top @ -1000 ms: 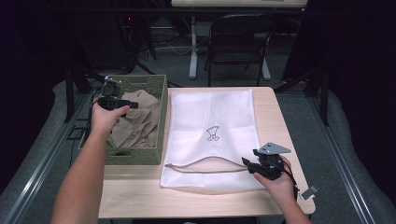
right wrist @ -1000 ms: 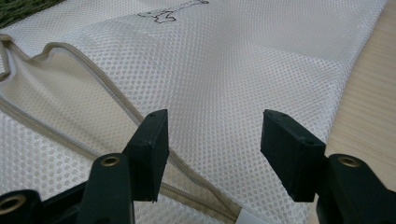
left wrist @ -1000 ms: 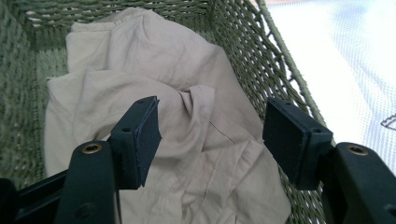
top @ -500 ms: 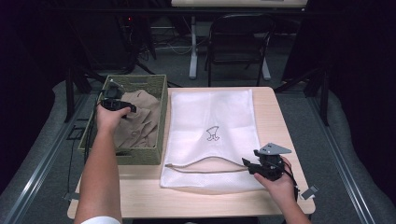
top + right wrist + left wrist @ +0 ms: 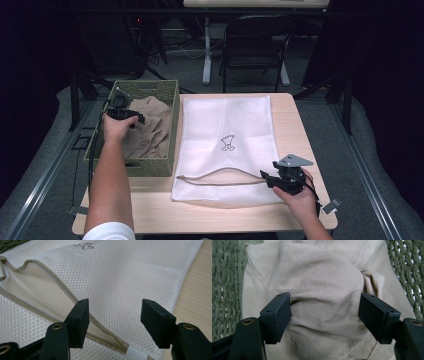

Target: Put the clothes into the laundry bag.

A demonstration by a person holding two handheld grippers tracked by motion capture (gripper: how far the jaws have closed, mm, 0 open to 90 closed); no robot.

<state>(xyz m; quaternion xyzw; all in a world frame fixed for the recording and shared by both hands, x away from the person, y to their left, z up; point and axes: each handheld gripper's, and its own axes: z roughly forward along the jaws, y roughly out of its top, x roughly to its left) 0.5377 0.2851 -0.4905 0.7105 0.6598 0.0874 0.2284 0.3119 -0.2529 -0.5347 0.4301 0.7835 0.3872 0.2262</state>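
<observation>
Left tongs (image 5: 325, 315) spread above beige garment (image 5: 322, 290) in green woven basket (image 5: 172, 125), right tongs (image 5: 113, 322) spread at white mesh bag (image 5: 130, 272) mouth

Light wooden table (image 5: 300, 130) on grey carpeted floor (image 5: 380, 165). Black folding chair (image 5: 255, 45) stands beyond the far edge, near a white table leg (image 5: 207, 50). Cables (image 5: 175, 50) lie on floor behind.
</observation>
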